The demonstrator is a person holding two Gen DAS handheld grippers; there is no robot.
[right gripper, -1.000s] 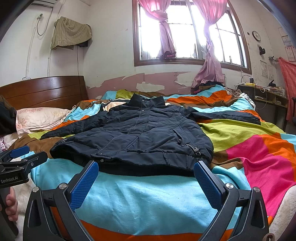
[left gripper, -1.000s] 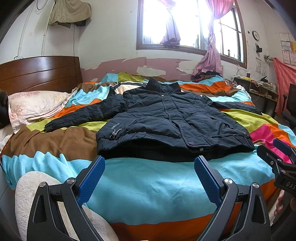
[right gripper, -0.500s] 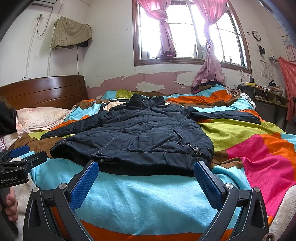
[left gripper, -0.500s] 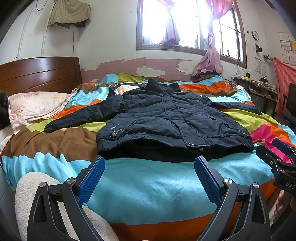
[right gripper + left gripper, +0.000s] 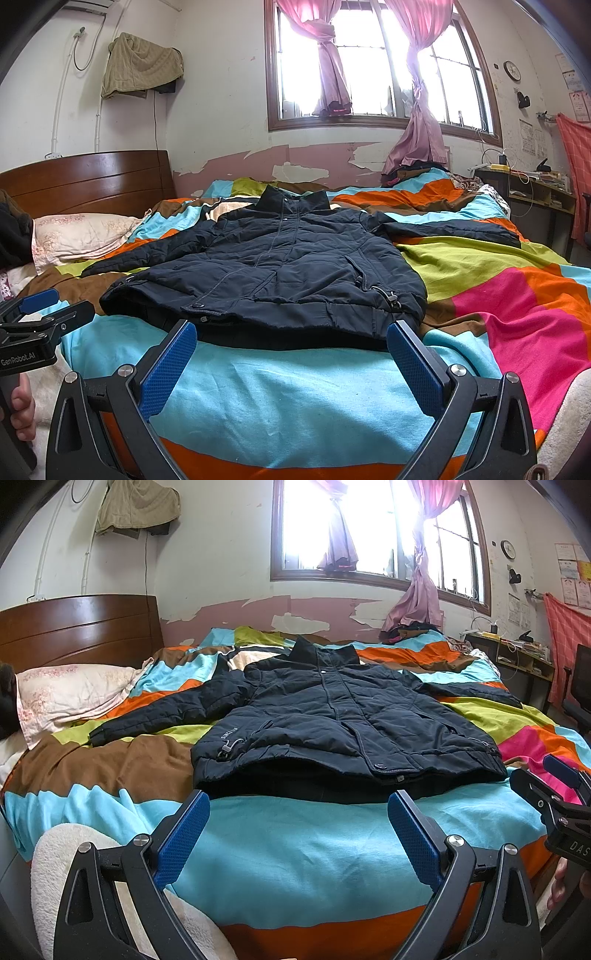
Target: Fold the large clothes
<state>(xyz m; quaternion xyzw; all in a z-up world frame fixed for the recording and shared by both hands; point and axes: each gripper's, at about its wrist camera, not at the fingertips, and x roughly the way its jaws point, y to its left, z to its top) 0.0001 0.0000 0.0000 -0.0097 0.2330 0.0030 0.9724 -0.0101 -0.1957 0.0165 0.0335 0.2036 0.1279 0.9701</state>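
Nothing has changed over the last second: both views match the earlier ones, with neither tool nearer the garment, so the fold has not begun and this reads as a pause before the first reach.

The bed (image 5: 295, 849), under a bedspread of bright colour blocks, fills both views. The navy padded jacket (image 5: 332, 720) lies on it front up and closed, spread flat. Its collar points to the far wall under the window, and its hem faces the cameras, resting on the turquoise band. One sleeve (image 5: 166, 716) runs out from the jacket towards the pillow (image 5: 70, 694) by the headboard; the other sleeve (image 5: 454, 229) runs out the opposite way, towards the desk side of the room.

The left tool (image 5: 299, 830) hangs short of the jacket hem, its blue pads wide apart and holding nothing. The right tool (image 5: 291, 358) sits likewise, pads wide apart and empty, just short of the hem on its own side. Each tool shows at the edge of the other's view, with fingers of the person's hand on its handle.

With the jacket already laid flat and both tools idle, the likely first move is bringing a sleeve in across the chest.
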